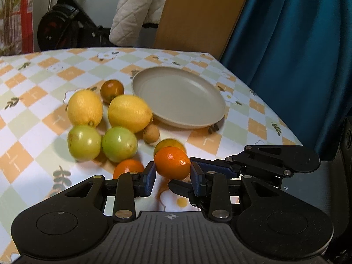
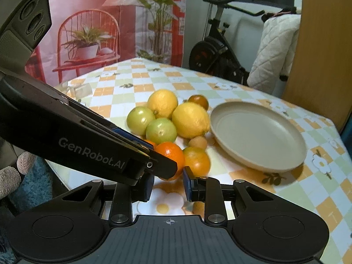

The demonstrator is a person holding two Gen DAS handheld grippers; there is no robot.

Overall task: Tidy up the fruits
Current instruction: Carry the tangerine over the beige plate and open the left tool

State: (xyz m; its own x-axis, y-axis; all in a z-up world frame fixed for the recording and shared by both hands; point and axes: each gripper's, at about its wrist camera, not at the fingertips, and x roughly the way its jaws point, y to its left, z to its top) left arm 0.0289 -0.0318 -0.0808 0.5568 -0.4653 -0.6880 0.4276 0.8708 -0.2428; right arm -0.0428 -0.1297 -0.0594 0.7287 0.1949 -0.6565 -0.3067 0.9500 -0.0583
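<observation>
Left wrist: L gripper (image 1: 172, 171) round orange (image 1: 172, 162)

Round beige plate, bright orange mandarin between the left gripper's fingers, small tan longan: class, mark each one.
Round beige plate (image 1: 199, 125): left wrist view, near rim.
Bright orange mandarin (image 1: 171, 163): left wrist view, middle of peel.
Small tan longan (image 2: 197, 143): right wrist view, centre of skin.

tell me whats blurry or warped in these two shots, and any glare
Left wrist view: the lemons and green fruits are smeared by motion blur, while the left gripper is sharp; the table edge bows from fisheye. Right wrist view: the plate rim is softly blurred, the orange shows a small highlight, and the backdrop curves.
</observation>
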